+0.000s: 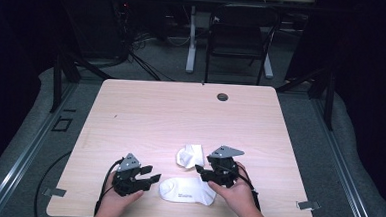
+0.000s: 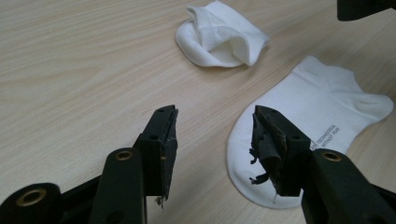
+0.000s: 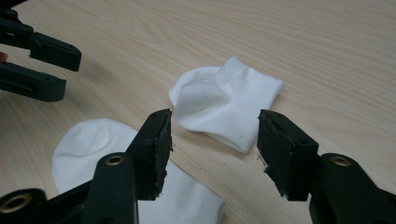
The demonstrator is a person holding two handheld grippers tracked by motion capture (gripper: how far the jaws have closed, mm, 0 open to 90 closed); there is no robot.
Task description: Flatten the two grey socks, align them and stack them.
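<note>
Two white socks on one wooden table (image 1: 146,106), both near its front edge. Flat sock (image 1: 186,191): spread out just inside the front edge, between the grippers, apparently laid out already. Crumpled sock (image 1: 190,155): bunched just behind it, seemingly not yet straightened or paired. Left gripper (image 1: 152,179): held low beside the flat sock's toe, pointing right, jaws apart, nothing between them. Right gripper (image 1: 200,172): over the flat sock's cuff, pointing left toward the crumpled sock, jaws wide apart, empty.
</note>
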